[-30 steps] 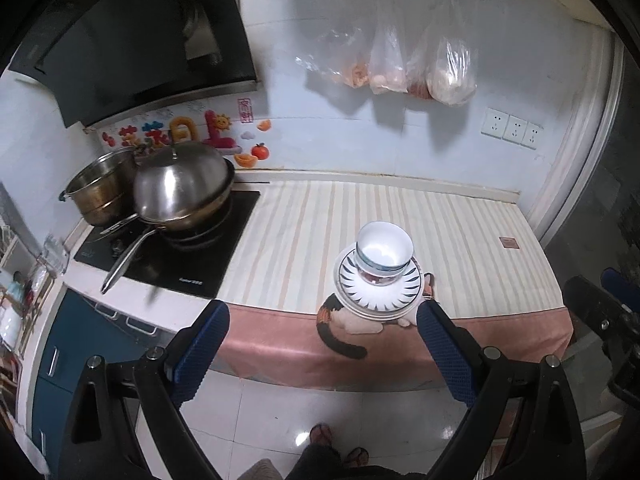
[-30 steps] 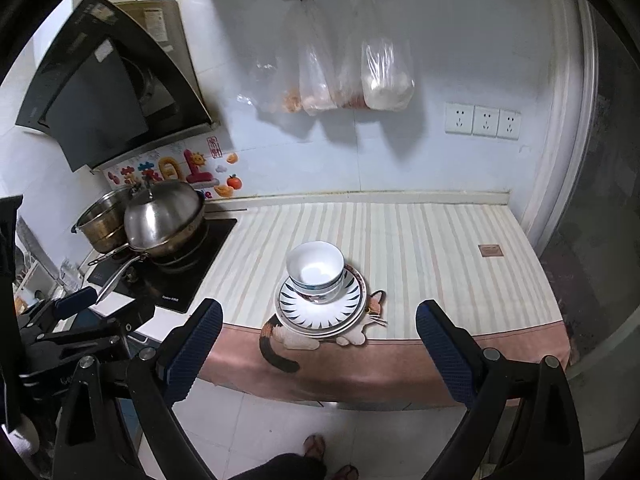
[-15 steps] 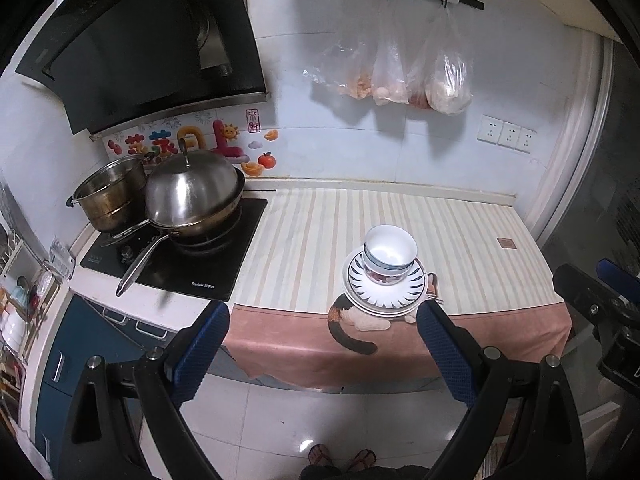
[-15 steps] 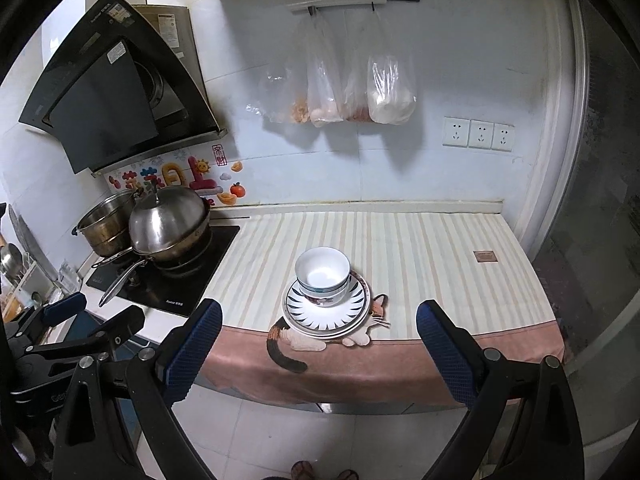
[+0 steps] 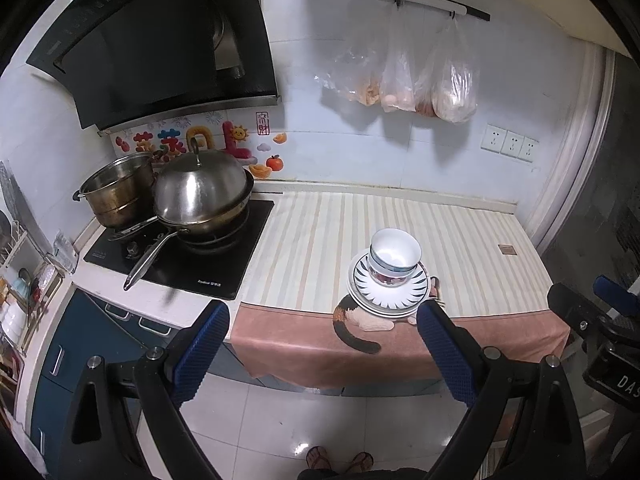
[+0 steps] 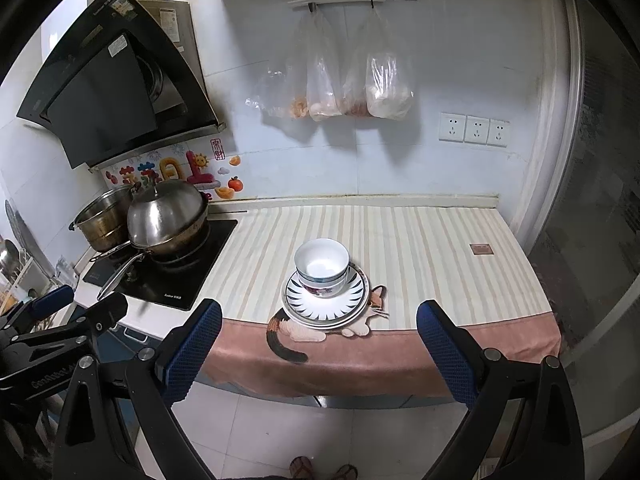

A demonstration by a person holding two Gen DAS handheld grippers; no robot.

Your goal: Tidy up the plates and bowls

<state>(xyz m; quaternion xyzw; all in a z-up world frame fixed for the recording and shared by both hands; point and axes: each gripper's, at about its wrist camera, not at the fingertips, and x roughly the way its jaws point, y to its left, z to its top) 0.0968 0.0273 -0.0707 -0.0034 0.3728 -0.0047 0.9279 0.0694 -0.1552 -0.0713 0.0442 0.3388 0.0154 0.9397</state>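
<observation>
A stack of bowls [image 6: 322, 266] sits on stacked plates [image 6: 326, 300] near the front edge of the tabletop [image 6: 420, 248], on a cat-print cloth. Both the left gripper [image 5: 322, 344] and right gripper [image 6: 318, 344] hang back over the floor, fingers spread and empty. The ceramic looks heavy, rigid, slick and breakable; a pinch across the top bowl's rim seems the safest hold.

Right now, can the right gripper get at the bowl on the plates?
Probably yes. The right gripper is open and empty, held back off the counter edge, and nothing stands between it and the bowl on the plates.
</observation>
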